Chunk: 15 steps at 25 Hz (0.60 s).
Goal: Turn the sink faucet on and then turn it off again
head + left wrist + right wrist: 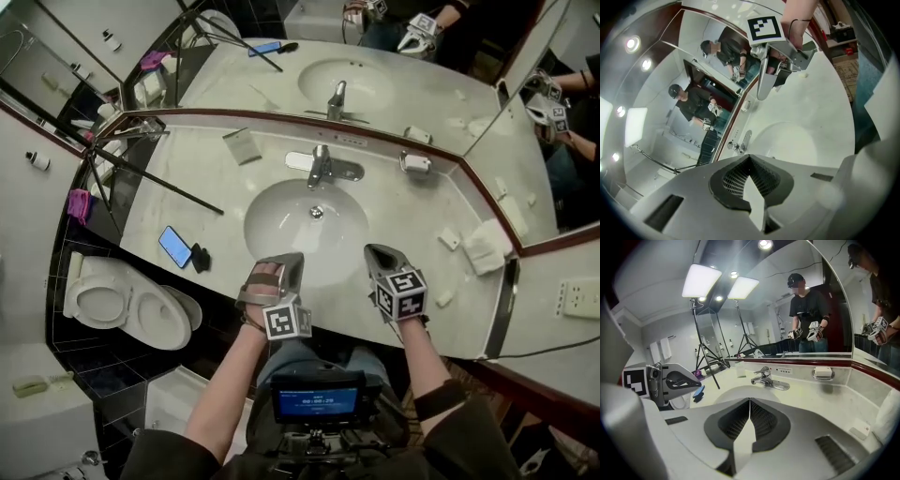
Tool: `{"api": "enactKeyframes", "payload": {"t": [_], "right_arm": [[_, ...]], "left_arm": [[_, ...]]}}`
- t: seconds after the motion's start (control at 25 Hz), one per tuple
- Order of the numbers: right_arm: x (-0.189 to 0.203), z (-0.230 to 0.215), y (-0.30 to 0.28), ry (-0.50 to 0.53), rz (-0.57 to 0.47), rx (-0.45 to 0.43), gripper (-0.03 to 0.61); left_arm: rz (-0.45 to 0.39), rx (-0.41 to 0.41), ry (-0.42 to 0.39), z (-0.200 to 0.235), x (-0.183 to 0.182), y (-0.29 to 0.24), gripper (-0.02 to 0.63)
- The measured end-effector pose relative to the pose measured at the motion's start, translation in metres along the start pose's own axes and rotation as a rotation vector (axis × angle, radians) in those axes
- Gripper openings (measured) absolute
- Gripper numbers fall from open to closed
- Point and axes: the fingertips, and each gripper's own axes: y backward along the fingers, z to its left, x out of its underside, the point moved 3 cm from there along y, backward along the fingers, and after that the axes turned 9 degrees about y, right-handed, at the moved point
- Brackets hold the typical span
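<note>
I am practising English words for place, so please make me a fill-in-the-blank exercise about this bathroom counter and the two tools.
1. In the head view, the blue phone lies on the counter to the ____ of the sink.
2. In the same view, the soap dish sits to the ____ of the faucet.
3. The left tool and the right tool are both shut and hold ____.

Missing words: left; right; nothing.
</note>
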Motion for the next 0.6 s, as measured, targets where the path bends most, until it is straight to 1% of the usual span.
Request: {"api": "enactKeyframes", "payload": {"t": [0.12, 0.2, 0.24, 0.28, 0.4, 0.48, 0.6], "right_arm": [[-0.005, 0.007, -0.025, -0.041, 0.008, 0.018, 0.024], [-0.012, 0.010, -0.044, -0.051, 0.011, 0.018, 0.077], [-0.015, 0.011, -0.054, -0.065, 0.010, 0.014, 0.089], [-0.019, 0.012, -0.063, -0.086, 0.006, 0.007, 0.089], [-0.031, 0.013, -0.090, -0.162, -0.010, -0.019, 0.129], [-0.041, 0.010, -0.109, -0.210, -0.024, -0.033, 0.177], [-0.055, 0.000, -0.138, -0.290, -0.050, -0.041, 0.194]], "left_arm": [[-0.029, 0.009, -0.024, 0.013, 0.015, -0.003, 0.000], [-0.040, 0.012, -0.024, 0.021, 0.026, -0.006, 0.000], [-0.044, 0.015, -0.023, 0.023, 0.032, -0.006, 0.000], [-0.045, 0.019, -0.025, 0.025, 0.037, -0.005, 0.000], [-0.044, 0.025, -0.032, 0.030, 0.051, -0.003, 0.000], [-0.044, 0.024, -0.027, 0.034, 0.059, -0.003, 0.000], [-0.038, 0.017, -0.023, 0.040, 0.071, -0.005, 0.000]]}}
